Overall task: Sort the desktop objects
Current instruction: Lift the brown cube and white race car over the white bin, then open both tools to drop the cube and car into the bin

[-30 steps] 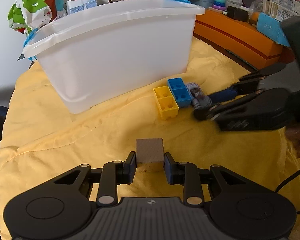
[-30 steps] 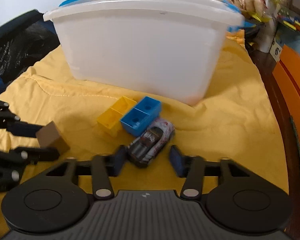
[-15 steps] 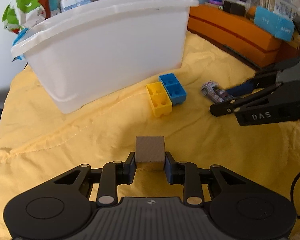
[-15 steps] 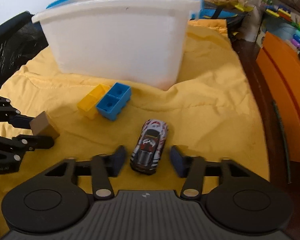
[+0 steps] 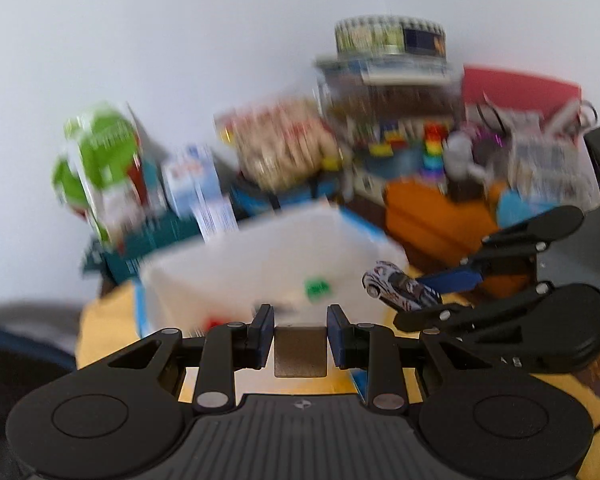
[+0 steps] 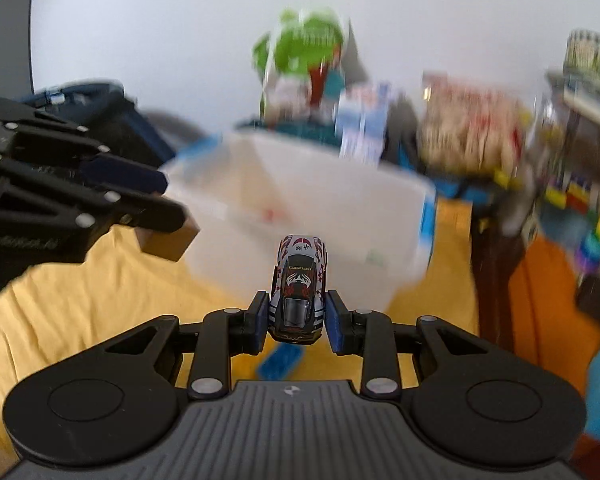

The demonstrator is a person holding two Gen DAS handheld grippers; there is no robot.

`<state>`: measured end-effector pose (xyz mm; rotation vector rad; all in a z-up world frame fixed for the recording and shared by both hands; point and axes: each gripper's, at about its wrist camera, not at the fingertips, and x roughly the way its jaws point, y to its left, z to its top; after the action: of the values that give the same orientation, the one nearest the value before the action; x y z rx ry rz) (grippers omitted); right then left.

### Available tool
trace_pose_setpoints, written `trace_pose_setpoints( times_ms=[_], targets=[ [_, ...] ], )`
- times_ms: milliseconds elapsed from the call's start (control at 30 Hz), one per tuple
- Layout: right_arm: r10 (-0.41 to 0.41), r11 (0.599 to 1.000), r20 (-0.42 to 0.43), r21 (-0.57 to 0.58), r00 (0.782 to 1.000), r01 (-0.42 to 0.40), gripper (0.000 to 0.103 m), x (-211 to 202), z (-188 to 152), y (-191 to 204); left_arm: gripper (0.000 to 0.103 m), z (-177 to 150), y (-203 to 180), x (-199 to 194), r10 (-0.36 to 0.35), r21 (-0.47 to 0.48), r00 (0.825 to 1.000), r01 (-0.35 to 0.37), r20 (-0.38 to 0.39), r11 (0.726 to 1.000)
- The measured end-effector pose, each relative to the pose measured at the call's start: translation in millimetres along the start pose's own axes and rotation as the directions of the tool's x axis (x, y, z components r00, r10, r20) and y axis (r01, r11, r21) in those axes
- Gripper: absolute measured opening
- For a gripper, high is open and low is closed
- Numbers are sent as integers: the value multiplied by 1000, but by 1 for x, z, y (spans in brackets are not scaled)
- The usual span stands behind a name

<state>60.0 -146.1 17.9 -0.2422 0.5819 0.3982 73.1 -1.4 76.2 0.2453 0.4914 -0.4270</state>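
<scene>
While both sit near the white bin (image 6: 320, 200), I see my left hand-held gripper (image 5: 300, 338) clamped on a brown block (image 5: 300, 350). Right hand-held gripper (image 6: 297, 318) clamped on the toy car (image 6: 299, 280).

The left gripper (image 5: 300, 338), low in the centre of its own view, is clamping a brown cube-shaped block (image 5: 300, 351) between its blue pads. The right gripper (image 6: 296, 320) is pinching a small white, red and black toy car (image 6: 299, 286) by its sides, nose pointing away. Each gripper is showing at the other view's edge, held aloft.
</scene>
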Motion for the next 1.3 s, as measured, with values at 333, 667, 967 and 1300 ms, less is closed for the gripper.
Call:
trace_pose_setpoints(
  times_ms=[333, 667, 967, 1300],
  targets=[
    [-33, 999, 24, 39, 999, 32, 33, 59, 58, -34, 32, 28, 28, 71, 82, 9, 996, -81, -30, 997],
    [-35, 997, -57, 65, 998, 39, 41, 85, 41, -45, 51, 8, 32, 91, 86, -14, 992, -87, -89, 996],
    [1, 998, -44, 69, 999, 2, 41, 34, 6, -48, 63, -22, 0, 38, -8, 5, 996, 9, -90, 1000],
    [23, 997, -191, 71, 981, -10, 34, 43, -60, -31, 59, -86, -66, 81, -106, 146, 964, 145, -244, 979]
  ],
)
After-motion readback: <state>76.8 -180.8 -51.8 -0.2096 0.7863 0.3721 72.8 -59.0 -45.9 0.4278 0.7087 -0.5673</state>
